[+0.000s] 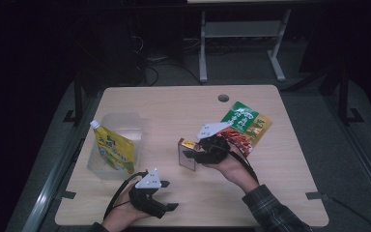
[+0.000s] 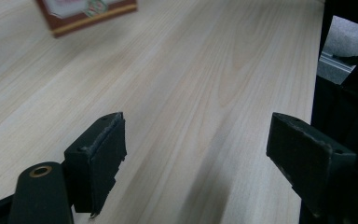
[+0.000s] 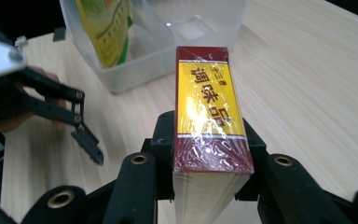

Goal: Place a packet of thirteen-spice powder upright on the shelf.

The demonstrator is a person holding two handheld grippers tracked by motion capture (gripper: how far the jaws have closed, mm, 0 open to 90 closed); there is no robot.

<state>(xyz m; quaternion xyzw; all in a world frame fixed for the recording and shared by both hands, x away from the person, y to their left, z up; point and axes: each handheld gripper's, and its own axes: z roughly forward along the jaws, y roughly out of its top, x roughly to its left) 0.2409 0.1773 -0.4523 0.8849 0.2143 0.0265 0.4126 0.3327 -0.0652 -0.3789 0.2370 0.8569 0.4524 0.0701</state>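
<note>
right gripper (image 1: 189, 155) is pinching the red and yellow box (image 1: 187, 153) by its sides near table (image 1: 174, 104) centre, with the clear bin (image 1: 121, 126) at its 9 o'clock (probably where it's headed), while left gripper (image 1: 170, 203) sits spread wide at 6 o'clock, out of the way.

A lab is showing here: a bare table (image 1: 174, 104), trailing cables (image 1: 149, 65) and steel frames (image 1: 241, 29) standing on grey floor.
</note>
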